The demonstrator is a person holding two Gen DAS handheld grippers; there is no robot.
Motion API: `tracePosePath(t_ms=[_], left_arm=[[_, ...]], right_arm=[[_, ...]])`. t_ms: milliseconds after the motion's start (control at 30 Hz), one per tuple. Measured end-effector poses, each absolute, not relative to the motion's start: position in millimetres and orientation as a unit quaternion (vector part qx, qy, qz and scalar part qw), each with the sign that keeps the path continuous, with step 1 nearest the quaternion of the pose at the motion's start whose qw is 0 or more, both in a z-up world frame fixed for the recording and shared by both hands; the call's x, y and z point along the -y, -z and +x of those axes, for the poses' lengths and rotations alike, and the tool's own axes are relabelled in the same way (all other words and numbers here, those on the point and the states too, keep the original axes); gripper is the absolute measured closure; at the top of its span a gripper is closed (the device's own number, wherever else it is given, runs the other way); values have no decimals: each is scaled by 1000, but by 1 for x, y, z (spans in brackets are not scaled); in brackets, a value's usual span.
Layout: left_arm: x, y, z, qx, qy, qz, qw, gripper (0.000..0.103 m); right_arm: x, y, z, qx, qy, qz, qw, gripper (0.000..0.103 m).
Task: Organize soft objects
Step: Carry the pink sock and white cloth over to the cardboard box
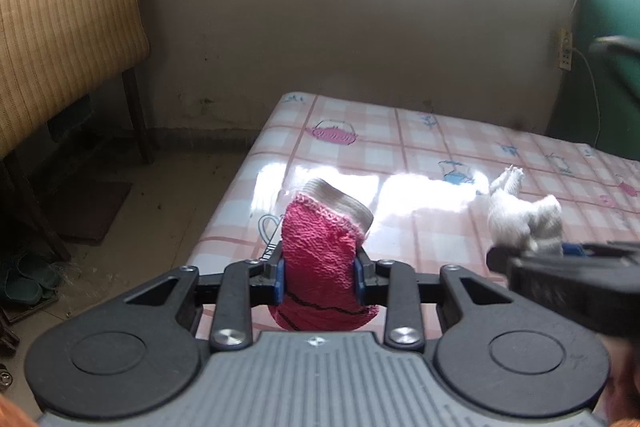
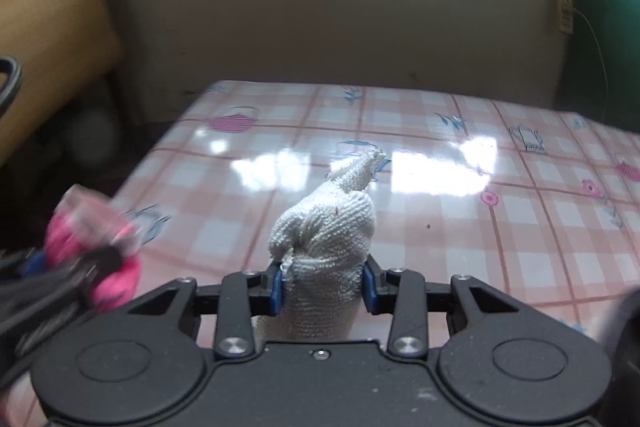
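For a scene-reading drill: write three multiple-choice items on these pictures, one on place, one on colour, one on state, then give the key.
1. Where does the striped chair stand?
A. left of the table
B. on the table
C. right of the table

2. The left gripper holds a sock that is
A. green
B. pink
C. black

3. The right gripper jaws are
A. wide apart and bare
B. out of view
C. around the white sock

Key: A, it stands on the floor past the checked table edge; B, the pink sock sits between the pads; C, the sock fills the gap.

Left gripper [image 1: 319,277] angled downward, jaws clamped on red sock [image 1: 320,259]; right gripper [image 2: 323,287] angled downward, pads pressing both sides of white sock [image 2: 324,251].
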State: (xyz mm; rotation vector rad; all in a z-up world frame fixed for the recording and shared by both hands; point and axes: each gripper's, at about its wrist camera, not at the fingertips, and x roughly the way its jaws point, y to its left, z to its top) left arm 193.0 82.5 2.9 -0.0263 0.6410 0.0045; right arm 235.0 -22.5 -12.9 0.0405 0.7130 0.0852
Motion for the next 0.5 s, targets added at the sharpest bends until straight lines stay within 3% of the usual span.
tracePosePath(t_ms=[500], left_arm=[[-15, -66, 104, -303, -9, -11, 953, 70]], right_arm=[[95, -73, 103, -316, -99, 45, 943, 59]])
